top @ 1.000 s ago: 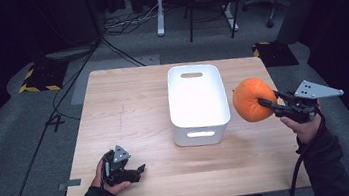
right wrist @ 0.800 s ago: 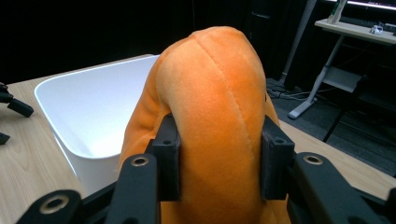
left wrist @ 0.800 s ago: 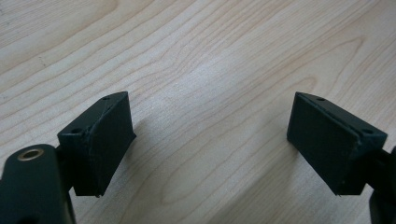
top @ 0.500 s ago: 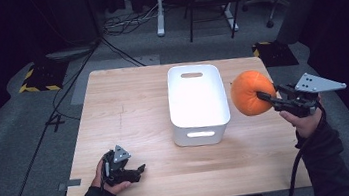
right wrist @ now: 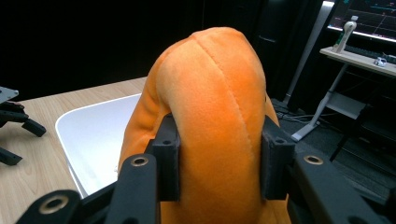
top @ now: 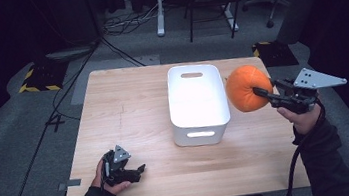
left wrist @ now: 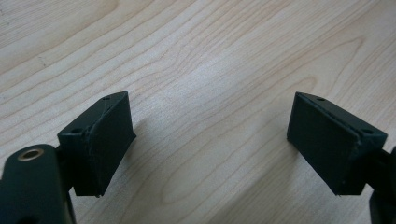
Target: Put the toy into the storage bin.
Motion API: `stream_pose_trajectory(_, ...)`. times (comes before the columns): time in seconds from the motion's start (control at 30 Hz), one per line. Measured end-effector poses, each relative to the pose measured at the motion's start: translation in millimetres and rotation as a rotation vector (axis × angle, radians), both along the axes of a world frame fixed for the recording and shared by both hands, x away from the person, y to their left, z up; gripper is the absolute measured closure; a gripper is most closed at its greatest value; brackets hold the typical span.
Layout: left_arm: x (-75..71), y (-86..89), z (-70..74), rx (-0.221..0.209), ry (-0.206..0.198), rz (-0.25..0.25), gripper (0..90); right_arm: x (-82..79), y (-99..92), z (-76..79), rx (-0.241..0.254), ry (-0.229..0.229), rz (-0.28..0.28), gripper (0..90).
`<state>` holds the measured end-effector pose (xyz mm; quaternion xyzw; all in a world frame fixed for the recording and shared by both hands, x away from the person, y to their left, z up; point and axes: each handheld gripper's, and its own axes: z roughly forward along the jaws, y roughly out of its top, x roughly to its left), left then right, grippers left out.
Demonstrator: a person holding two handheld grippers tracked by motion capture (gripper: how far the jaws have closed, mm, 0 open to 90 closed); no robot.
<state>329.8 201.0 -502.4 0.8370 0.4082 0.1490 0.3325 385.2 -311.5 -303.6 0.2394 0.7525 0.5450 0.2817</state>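
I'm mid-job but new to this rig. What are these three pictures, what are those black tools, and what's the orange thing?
No robot arm here: a person holds a two-jaw gripper in each hand. The high view looks down on the table from above the person's side. The other two pictures come from cameras riding on the grippers, looking along their black jaws.

The left gripper sits low at the near left of the table, jaws open, nothing between them; the left gripper view looks straight onto wood.

The right gripper is shut on an orange plush ball, squeezing it in, and holds it in the air beside the right rim of the white bin on the table.
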Motion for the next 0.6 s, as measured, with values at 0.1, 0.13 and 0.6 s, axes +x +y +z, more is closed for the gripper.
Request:
stream_pose_trajectory(0.1,0.0,0.0,0.0,0.000,0.000,0.000,14.8,0.2,2.6,1.5,0.004,-0.002,0.005,59.3)
stream_pose_trajectory(0.13,0.0,0.0,0.0,0.000,0.000,0.000,14.8,0.5,3.6,2.0,0.002,-0.007,0.008,59.4)
stream_pose_trajectory(0.6,0.0,0.0,0.0,0.000,0.000,0.000,14.8,2.3,24.3,6.9,0.000,-0.009,0.046,59.4)
